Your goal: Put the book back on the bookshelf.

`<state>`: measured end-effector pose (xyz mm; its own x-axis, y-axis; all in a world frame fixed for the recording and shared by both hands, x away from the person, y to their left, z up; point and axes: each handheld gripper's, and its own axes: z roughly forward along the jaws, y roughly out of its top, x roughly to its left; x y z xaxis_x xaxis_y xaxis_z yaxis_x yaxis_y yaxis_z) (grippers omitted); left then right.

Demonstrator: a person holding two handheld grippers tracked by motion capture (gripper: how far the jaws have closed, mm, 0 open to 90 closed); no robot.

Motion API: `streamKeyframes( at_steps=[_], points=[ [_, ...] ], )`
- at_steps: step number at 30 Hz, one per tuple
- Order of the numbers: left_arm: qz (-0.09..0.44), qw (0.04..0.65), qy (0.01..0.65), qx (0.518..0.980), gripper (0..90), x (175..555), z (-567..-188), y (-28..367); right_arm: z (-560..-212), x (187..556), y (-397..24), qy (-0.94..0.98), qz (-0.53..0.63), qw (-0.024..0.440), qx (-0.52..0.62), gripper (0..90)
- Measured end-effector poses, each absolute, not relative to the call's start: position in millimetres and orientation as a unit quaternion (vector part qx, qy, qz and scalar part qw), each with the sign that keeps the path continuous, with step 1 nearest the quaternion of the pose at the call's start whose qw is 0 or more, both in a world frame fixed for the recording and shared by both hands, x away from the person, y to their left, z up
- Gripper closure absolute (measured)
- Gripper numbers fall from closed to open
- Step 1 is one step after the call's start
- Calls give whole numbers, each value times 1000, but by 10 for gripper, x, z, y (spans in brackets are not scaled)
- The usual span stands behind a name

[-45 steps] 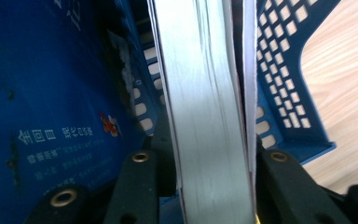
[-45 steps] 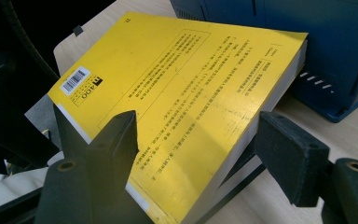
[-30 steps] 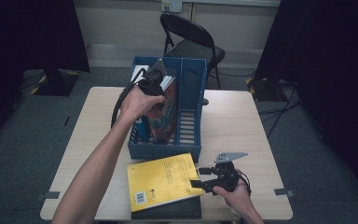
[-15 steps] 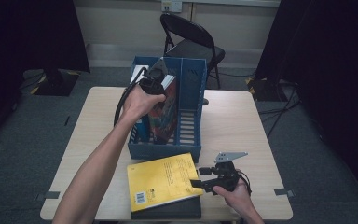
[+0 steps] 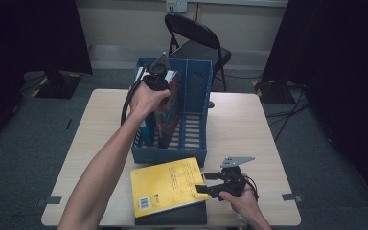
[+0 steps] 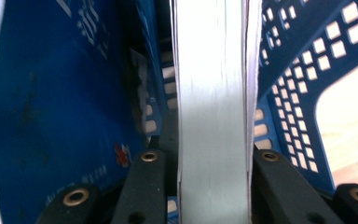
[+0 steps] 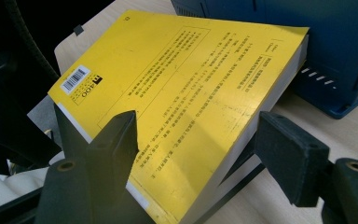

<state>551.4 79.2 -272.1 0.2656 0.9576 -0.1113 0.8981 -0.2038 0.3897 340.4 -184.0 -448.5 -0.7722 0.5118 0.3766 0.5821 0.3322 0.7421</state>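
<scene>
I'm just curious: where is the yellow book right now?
In the high view, the yellow book lies at the table's near edge atop a black book, just in front of the blue file rack, beside the right gripper.

- Book rack [image 5: 195, 122]: blue, grid of small square holes.
- Top book [image 5: 167, 186]: yellow cover, black print, white barcode label.
- Book beneath it [image 5: 172, 216]: black.
- Tabletop [image 5: 239, 124]: pale wood.
- Jaws: black, with brass rivets.

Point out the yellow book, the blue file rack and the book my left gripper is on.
yellow book [image 5: 168, 186]: high view, middle of its cover.
blue file rack [image 5: 172, 155]: high view, front wall.
gripped book [image 6: 212, 102]: left gripper view, white page edge between the jaws.
</scene>
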Motion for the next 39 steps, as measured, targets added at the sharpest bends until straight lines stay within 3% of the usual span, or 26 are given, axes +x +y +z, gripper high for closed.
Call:
streamKeyframes(
  at_steps=[23,32,39],
  points=[
    [116,179,627,749,741,5579,-2715,664,-4496,3390,-1851,-815,-470,40,-337,295],
    [139,205,634,733,741,5567,-2795,641,-4501,3383,-1839,-816,-468,41,-336,295],
    [128,201,622,746,735,5560,-2794,661,-4501,3376,-1829,-818,-467,43,-333,295]
  ],
)
